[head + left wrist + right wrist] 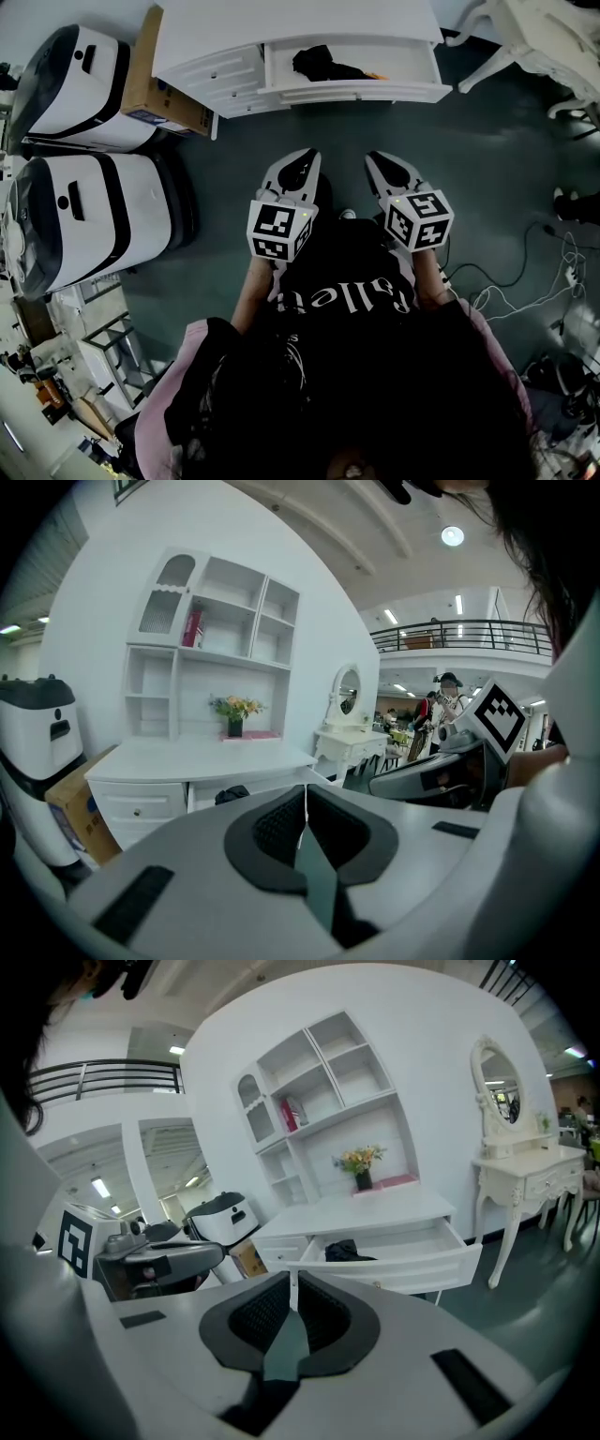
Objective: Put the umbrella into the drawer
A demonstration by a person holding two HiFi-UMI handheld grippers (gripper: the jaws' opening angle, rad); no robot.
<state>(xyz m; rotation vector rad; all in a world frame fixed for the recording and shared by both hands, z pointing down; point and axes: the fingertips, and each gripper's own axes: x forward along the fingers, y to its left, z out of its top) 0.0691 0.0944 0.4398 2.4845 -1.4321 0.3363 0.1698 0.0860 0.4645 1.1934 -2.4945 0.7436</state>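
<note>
Blk umbrella [323, 63] in open drawer [356, 93]; shirt [352, 267] txt unclear

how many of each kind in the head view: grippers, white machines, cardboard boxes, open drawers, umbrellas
left gripper and right gripper: 2 grippers
white machines: 2
cardboard box: 1
open drawer: 1
umbrella: 1
total: 7

The left claw [302, 159] and right claw [377, 161] hang side by side, near each other, above the dark floor [487, 159]. Both point at the white surface [281, 19] ahead. Well ahead of both claws the drawer [412, 58] stands pulled open, and the black umbrella [323, 64] lies inside it. A cardboard box [150, 84] leans ahead-left of the left claw, and two white machines [94, 225] stand further left.
</note>
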